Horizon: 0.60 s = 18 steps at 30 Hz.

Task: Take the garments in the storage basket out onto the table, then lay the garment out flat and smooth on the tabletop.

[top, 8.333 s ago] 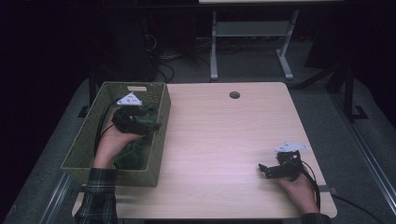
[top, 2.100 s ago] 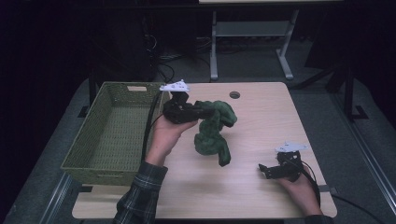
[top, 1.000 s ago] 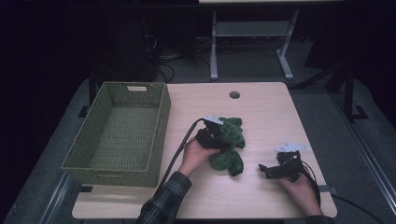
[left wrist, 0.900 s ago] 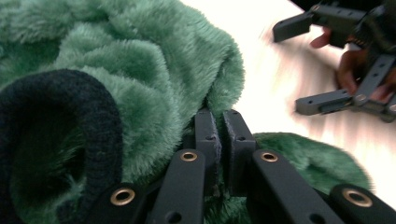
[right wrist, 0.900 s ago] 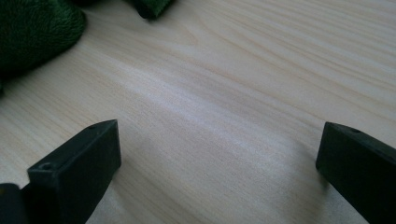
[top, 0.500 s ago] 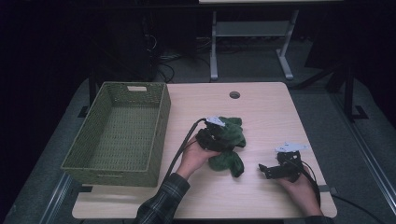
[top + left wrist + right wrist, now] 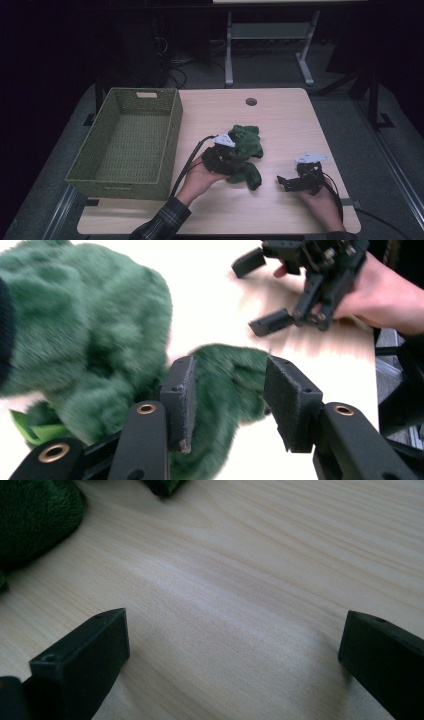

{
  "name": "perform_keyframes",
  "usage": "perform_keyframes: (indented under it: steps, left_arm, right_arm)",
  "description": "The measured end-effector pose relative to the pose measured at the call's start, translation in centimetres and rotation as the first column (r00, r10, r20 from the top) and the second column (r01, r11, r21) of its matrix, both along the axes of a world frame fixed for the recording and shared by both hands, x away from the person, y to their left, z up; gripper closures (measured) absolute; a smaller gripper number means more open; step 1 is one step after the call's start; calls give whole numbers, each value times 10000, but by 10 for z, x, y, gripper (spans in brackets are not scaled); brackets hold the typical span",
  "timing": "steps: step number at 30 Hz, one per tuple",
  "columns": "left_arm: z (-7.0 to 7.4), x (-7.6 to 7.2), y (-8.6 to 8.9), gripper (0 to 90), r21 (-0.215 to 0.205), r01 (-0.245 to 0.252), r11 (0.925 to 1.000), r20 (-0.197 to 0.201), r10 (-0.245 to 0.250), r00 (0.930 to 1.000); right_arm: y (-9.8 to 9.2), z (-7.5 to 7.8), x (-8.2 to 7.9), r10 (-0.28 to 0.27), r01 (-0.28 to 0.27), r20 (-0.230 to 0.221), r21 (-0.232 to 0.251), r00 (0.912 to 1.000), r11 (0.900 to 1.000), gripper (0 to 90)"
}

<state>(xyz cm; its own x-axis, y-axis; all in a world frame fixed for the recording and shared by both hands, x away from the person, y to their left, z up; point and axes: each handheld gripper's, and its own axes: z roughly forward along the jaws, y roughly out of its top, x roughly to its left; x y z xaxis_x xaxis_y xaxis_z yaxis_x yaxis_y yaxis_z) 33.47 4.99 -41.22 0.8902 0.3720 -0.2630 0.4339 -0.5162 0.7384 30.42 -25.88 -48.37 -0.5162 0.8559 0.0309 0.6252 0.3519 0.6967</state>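
Green fleece cloth [image 7: 220,385] loose between the just-opened jaws of the left gripper [image 7: 227,390]

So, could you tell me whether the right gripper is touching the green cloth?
Apart. In the high view, bare table lies between the right gripper and the green cloth; the right gripper view shows its open jaws holding nothing.
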Motion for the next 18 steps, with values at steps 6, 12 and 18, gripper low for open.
perform_keyframes:
  steps: [6,12,18]
  left_arm:
    - [-13,-16,-6,512,172,209,9996,63,-210,9998]
    - [-26,-14,-11,481,559,-28,9984,282,13,9996]
    - [-41,-8,-11,504,944,-263,9952,418,224,9989]
  right_arm:
    - [3,4,-4,-67,66,-37,-289,10000,9996,49]
    - [14,15,-16,770,-774,201,206,9968,9968,141]
    - [24,20,-25,1474,-1480,125,757,9890,9861,185]
